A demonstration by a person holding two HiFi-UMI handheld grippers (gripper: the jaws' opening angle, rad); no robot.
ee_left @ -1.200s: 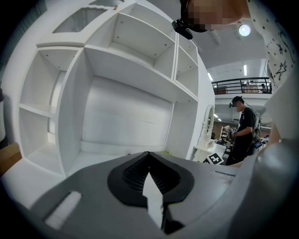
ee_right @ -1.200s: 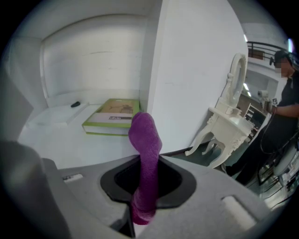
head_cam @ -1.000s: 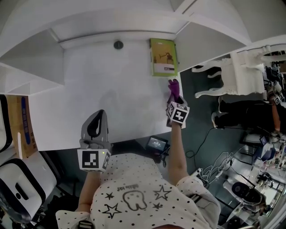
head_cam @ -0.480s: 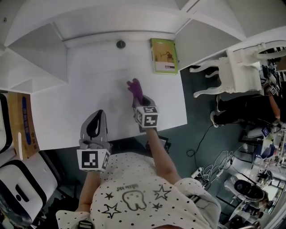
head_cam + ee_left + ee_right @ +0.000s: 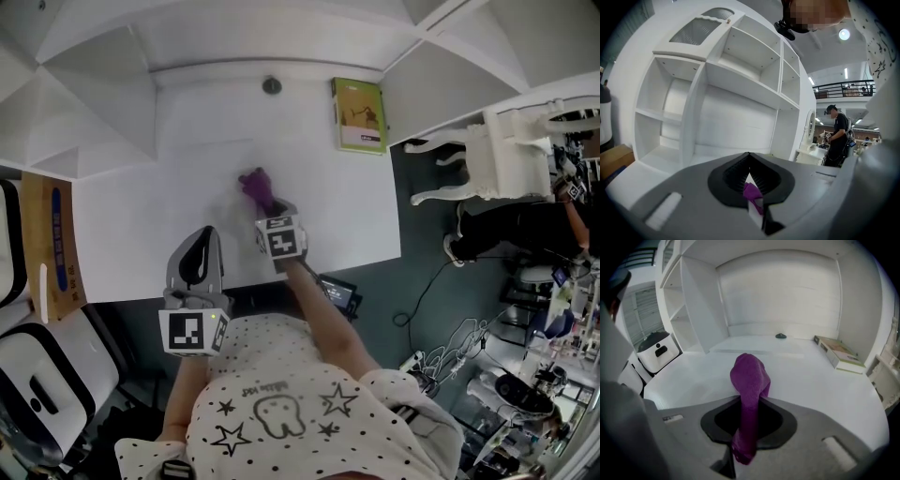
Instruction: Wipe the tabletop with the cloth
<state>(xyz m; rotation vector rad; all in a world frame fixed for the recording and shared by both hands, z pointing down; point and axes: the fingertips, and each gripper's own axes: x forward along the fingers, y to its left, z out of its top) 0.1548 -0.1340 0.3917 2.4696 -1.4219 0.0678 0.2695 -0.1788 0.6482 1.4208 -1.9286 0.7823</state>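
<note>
A purple cloth (image 5: 254, 185) lies bunched on the white tabletop (image 5: 169, 202), left of its middle. My right gripper (image 5: 267, 208) is shut on the cloth, and in the right gripper view the cloth (image 5: 750, 378) runs up out of the jaws and folds over onto the table. My left gripper (image 5: 205, 240) hangs over the table's front edge, left of the right one. Its jaws meet with nothing between them (image 5: 750, 165). A bit of the cloth (image 5: 751, 192) shows beyond them.
A green book (image 5: 361, 115) lies at the table's back right corner. A small dark round knob (image 5: 272, 85) sits at the back edge. White shelves (image 5: 740, 70) rise behind. A cardboard box (image 5: 47, 239) stands left, a white chair (image 5: 487, 155) right, and a person (image 5: 839, 133) stands further off.
My right gripper has dragged the cloth leftward across the table, from the right edge by the book to left of the middle. The left gripper has stayed put.
</note>
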